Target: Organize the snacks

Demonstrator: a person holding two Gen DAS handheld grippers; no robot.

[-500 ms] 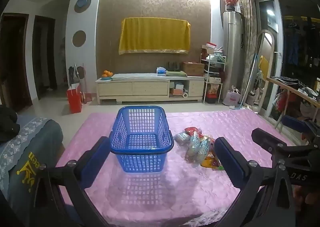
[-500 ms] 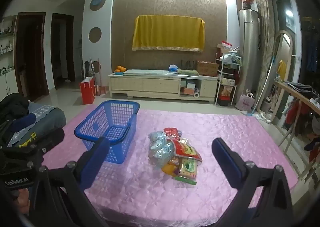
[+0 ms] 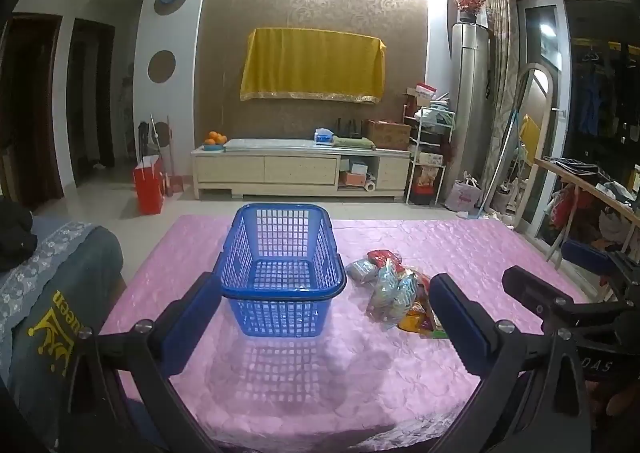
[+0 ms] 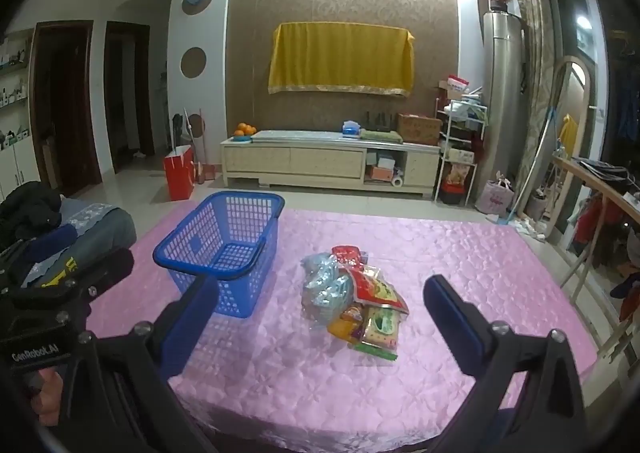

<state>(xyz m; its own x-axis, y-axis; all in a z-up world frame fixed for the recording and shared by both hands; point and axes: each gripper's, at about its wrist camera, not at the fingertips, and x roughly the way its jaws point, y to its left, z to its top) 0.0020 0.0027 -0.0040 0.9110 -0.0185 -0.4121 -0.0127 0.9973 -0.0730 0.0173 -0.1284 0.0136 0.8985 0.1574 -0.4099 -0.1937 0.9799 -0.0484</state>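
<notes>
An empty blue mesh basket [image 3: 282,249] [image 4: 224,241] stands on the pink tablecloth [image 3: 460,249] [image 4: 460,253]. Right of it lies a pile of snack packets [image 3: 394,287] [image 4: 354,291]: silvery-blue bags, a red pack, a yellow and a green one. My left gripper [image 3: 326,317] is open and empty, held above the near table edge facing the basket. My right gripper [image 4: 320,313] is open and empty, facing the snack pile from the near edge. The right gripper's body shows in the left wrist view [image 3: 560,301], and the left one's in the right wrist view [image 4: 52,301].
A grey cushioned seat with dark clothes [image 3: 48,277] [image 4: 60,229] stands left of the table. A wooden folding table with clutter [image 3: 592,189] [image 4: 600,189] stands at the right. A TV cabinet [image 3: 300,171] and a red bag [image 3: 149,189] stand across the floor.
Both grippers have shifted only slightly; the snack pile sits a little nearer in the right wrist view. Nothing was taken hold of.
</notes>
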